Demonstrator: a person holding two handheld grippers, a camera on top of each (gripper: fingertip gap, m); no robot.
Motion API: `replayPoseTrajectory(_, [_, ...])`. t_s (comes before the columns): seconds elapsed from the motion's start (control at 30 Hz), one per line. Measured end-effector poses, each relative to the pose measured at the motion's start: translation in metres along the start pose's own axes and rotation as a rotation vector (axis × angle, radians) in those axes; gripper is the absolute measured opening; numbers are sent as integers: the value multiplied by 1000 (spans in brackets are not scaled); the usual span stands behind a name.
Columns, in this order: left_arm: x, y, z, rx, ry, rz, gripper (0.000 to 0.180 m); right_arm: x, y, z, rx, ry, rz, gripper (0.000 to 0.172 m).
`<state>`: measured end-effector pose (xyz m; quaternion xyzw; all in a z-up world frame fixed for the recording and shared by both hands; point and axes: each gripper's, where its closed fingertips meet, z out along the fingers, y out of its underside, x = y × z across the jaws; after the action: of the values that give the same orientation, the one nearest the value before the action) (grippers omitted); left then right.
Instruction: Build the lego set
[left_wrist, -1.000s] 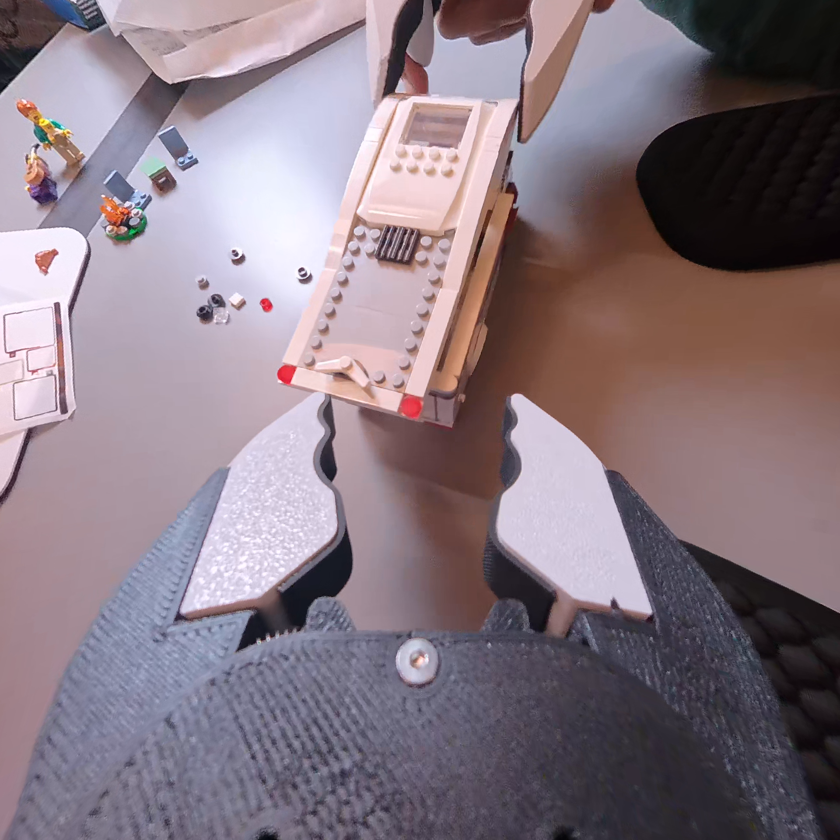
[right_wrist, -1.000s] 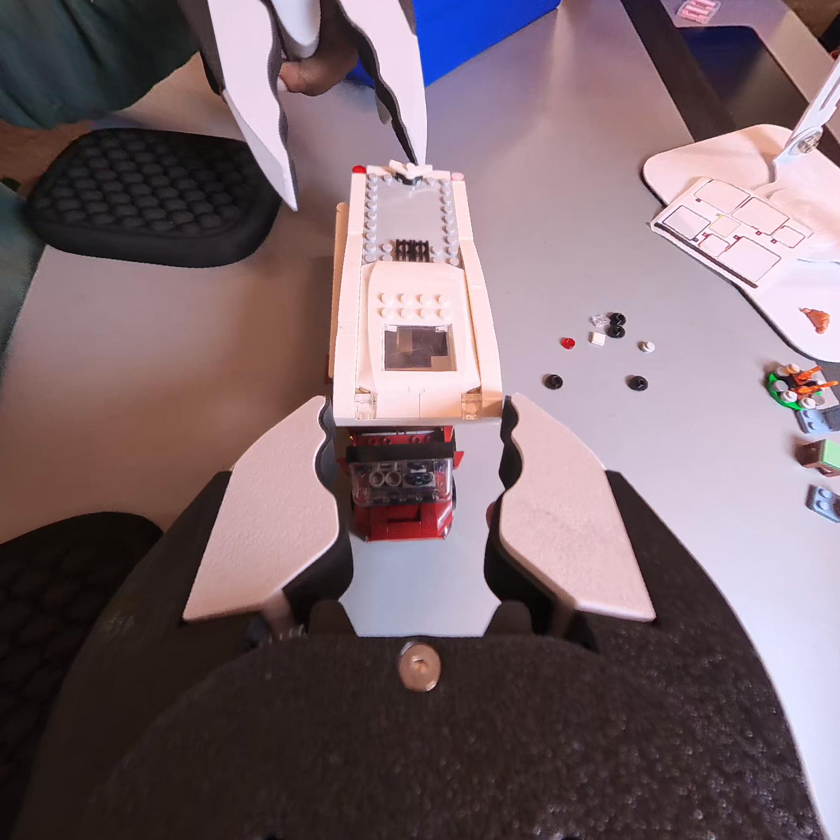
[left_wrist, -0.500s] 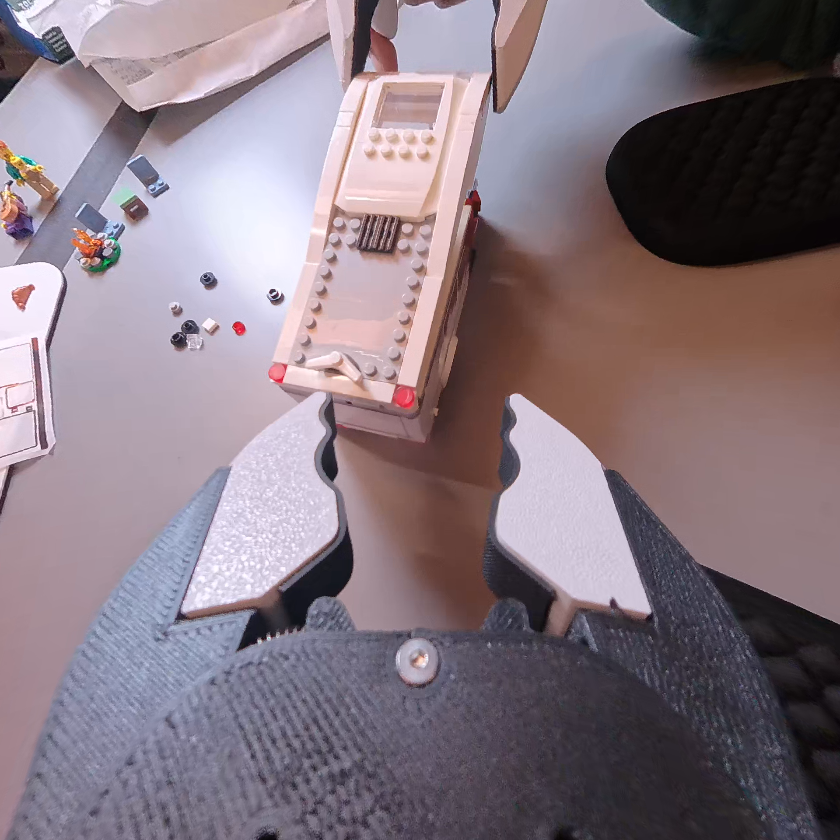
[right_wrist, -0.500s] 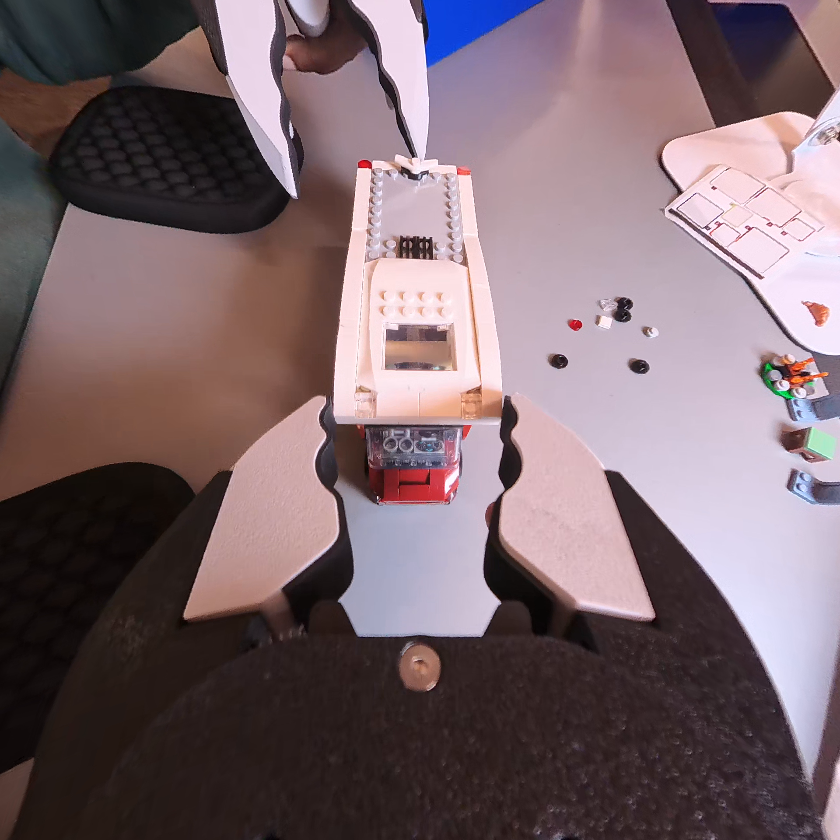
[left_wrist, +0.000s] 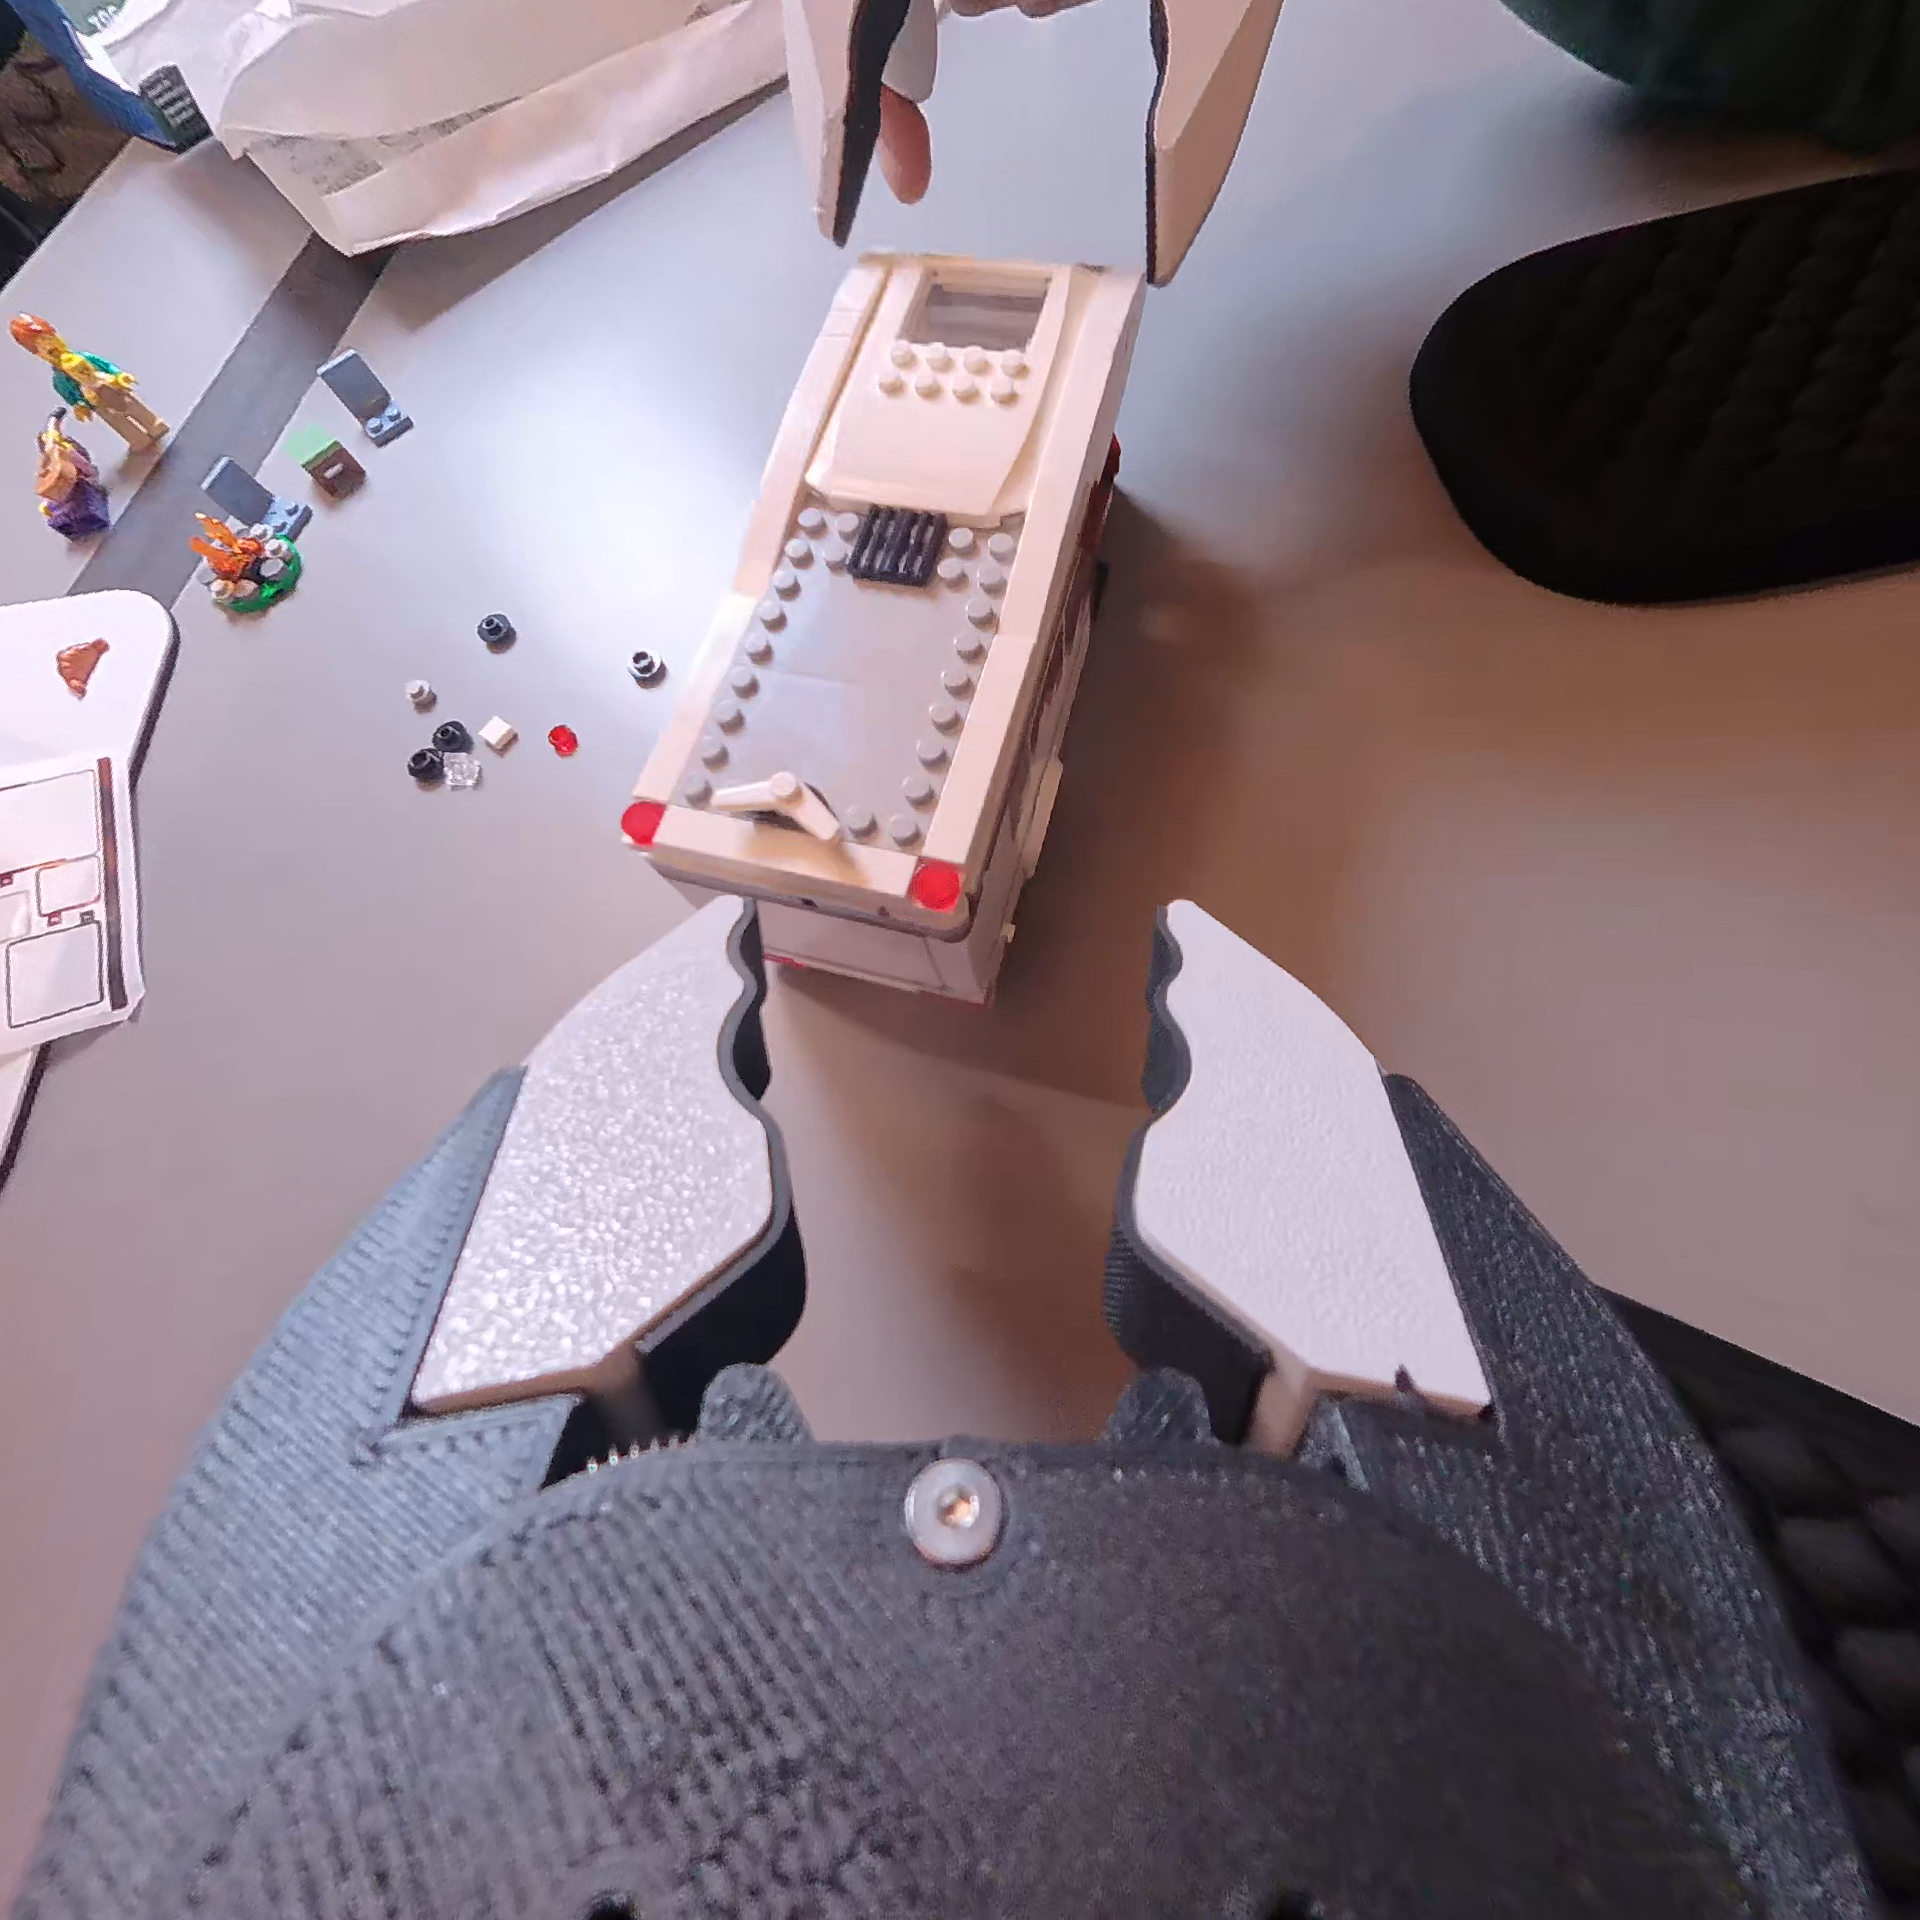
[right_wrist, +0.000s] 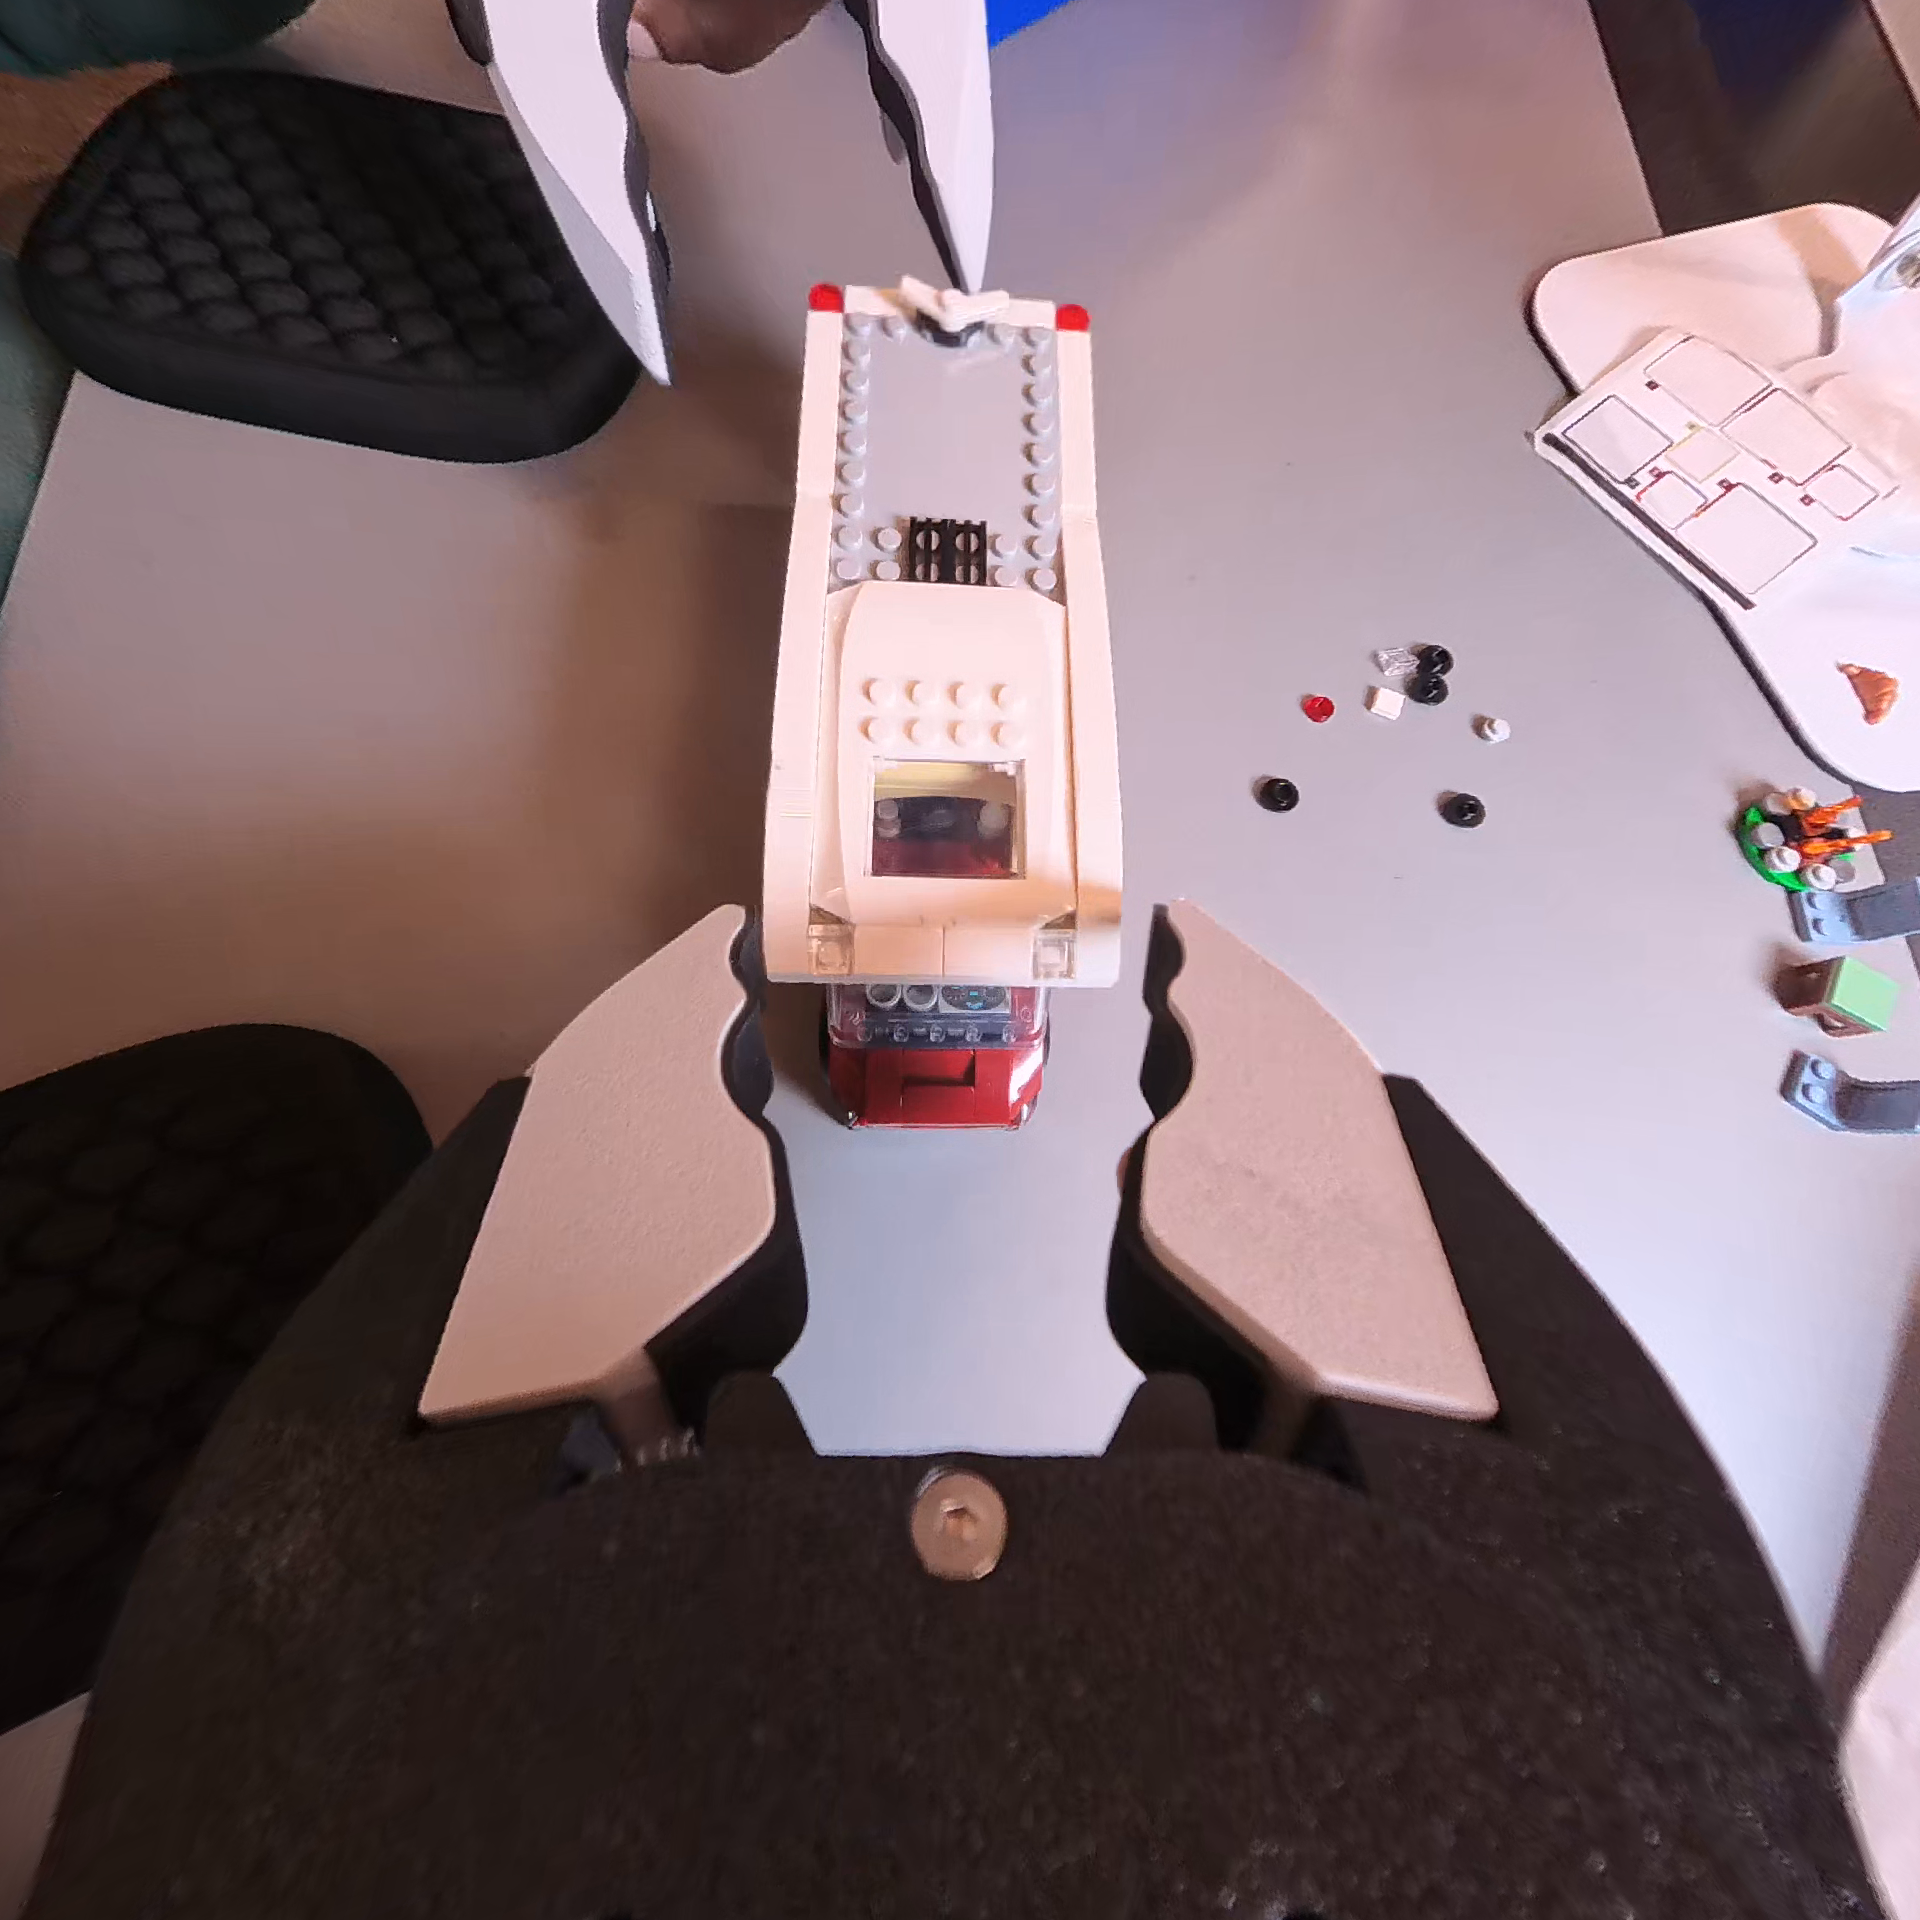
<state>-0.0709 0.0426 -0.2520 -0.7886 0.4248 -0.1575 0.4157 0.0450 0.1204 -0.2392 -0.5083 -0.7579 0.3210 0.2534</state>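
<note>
Bracketing a white brick-built camper (left_wrist: 894, 623) end to end, two hand-held grippers faced each other along its long axis on the grey table (left_wrist: 1455, 883). The left gripper (left_wrist: 956, 914) stood spread and empty at lower centre, just short of the red-lit rear, skewed left of its gap. The right gripper (right_wrist: 945, 914) straddled the cab end, seemingly unclamped. Compared with a second earlier, the camper sat higher in the left frame and squarer to the right one.

White fingers (left_wrist: 613, 1164), black bodies, seemingly green sleeve (left_wrist: 1766, 62).
</note>
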Motion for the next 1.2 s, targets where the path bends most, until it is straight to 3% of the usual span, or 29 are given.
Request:
replayPoseTrajectory(0.4, [-12, -8, 1, 91, -7, -47, 72, 2, 2, 4, -5, 8, 4, 80])
replayPoseTrajectory(0.77, [-20, -9, -5, 329, 51, -179, 75, 2, 6, 14, -15, 0, 9, 84])
replayPoseTrajectory(1.2, [-16, 10, 20, 260, 41, -170, 84, 2, 7, 22, -14, 2, 5, 84])
